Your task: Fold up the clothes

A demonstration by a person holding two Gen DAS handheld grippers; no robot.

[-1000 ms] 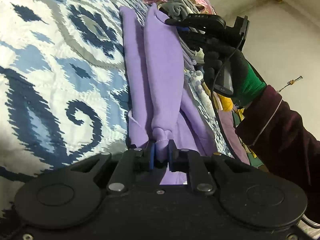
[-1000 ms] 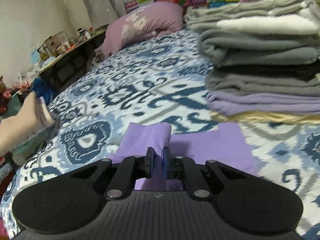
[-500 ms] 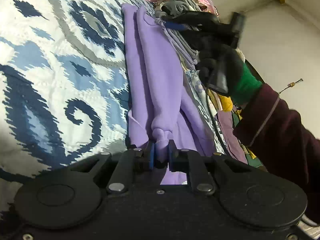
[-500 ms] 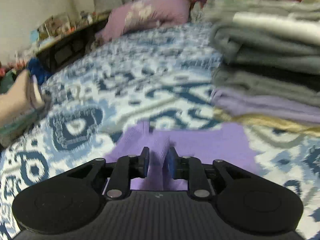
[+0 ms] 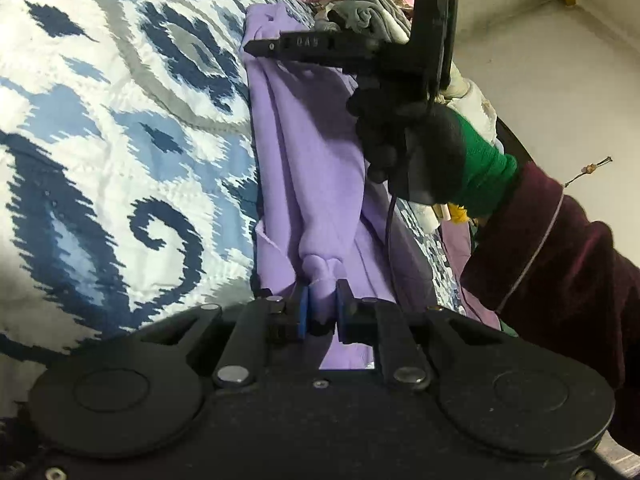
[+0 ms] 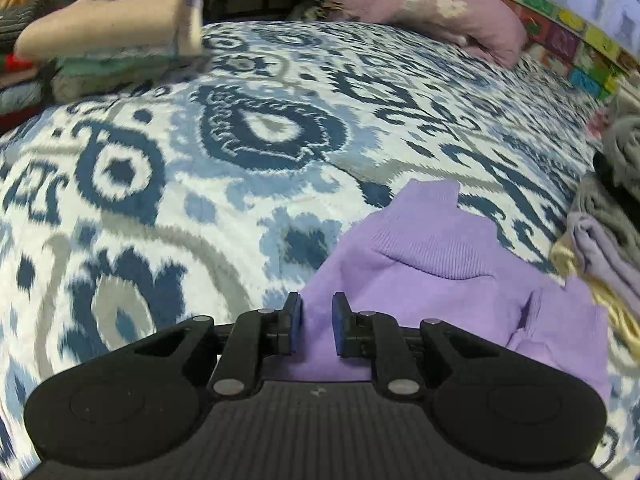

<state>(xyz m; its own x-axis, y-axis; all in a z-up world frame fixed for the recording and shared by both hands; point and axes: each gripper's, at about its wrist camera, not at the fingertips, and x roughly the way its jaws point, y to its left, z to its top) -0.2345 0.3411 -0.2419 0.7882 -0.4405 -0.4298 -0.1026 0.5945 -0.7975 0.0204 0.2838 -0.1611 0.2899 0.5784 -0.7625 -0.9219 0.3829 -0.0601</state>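
A lilac sweater (image 5: 312,140) lies folded lengthwise on the blue patterned bedspread (image 5: 120,140). My left gripper (image 5: 320,296) is shut on a bunched fold at its near end. In the left wrist view my right gripper (image 5: 260,46), held by a black-gloved hand (image 5: 420,152), hovers over the sweater's far end. In the right wrist view my right gripper (image 6: 316,308) has its jaws apart and closing. They pinch nothing; the lilac sweater (image 6: 432,280) lies flat just below, its ribbed band ahead to the right.
A stack of folded grey, lilac and yellow clothes (image 6: 608,216) stands at the right edge. A lilac pillow (image 6: 460,12) lies at the head of the bed. Loose clothes (image 6: 100,48) are piled at the upper left. A maroon sleeve (image 5: 560,248) reaches in from the right.
My right gripper let go of the sweater's ribbed end, which now lies flat, then rolled and swung sideways and lower over the sweater. My left gripper kept its hold and stayed put.
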